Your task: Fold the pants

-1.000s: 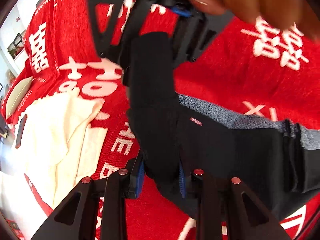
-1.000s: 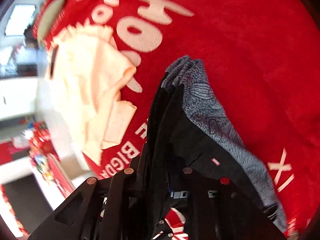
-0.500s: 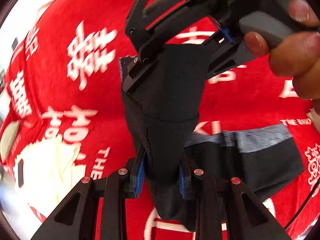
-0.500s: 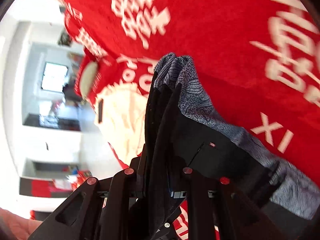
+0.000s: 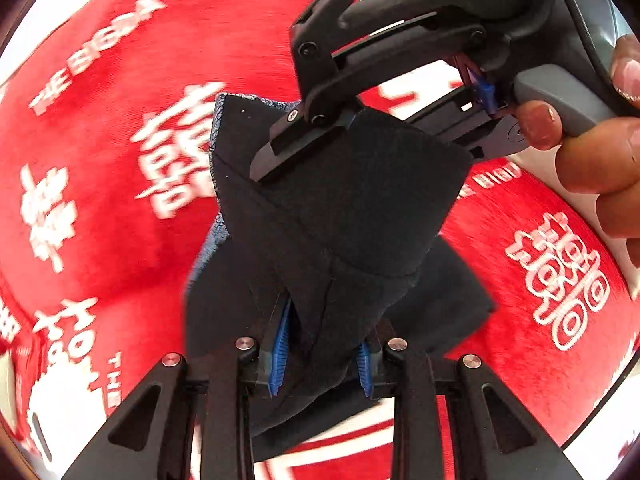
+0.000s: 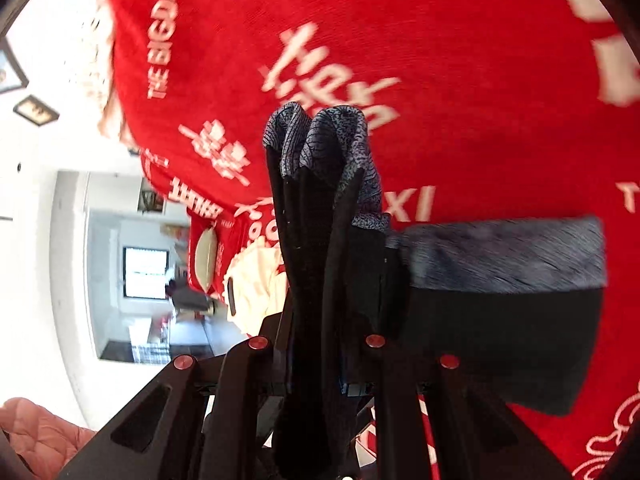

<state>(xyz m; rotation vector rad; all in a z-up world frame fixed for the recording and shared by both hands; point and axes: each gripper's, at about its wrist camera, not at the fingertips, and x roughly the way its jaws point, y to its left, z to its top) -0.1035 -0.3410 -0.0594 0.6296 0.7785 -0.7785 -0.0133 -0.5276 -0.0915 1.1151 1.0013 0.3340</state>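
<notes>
Through the left wrist camera we see our left gripper [image 5: 320, 354] pinching a bunched fold of the black pants [image 5: 352, 216] between its blue-lined fingers [image 5: 280, 344]. Only this view shows the right gripper [image 5: 304, 148] from outside: its black jaws are clamped on the far corner of the same fabric, and the person's right hand [image 5: 592, 152] squeezes the grey trigger at the right edge. The pants hang lifted between the two tools, with a lower layer spread on the blanket behind them.

The right wrist camera shows what the first does not: the heathered grey waistband [image 6: 328, 140] gathered into upright pleats straight ahead, and a second length of that grey band [image 6: 504, 252] running to the right above a flat black panel lying on the blanket. Here the right gripper [image 6: 316, 360] is closed tight on the pleated cloth, which hides its pads entirely.

To the left in this view lies a cream garment [image 6: 256, 280] with a dark slim object on it, partly blocked by the pants; an olive cushion [image 6: 206, 258] sits just beyond it.

Everything rests on a red blanket [image 6: 460, 60] printed with white characters and the words "THE BIGDAY". Far left, a bright white room opens out, with a window [image 6: 146, 272] and a pink quilted surface [image 6: 40, 428] near the bottom corner.
</notes>
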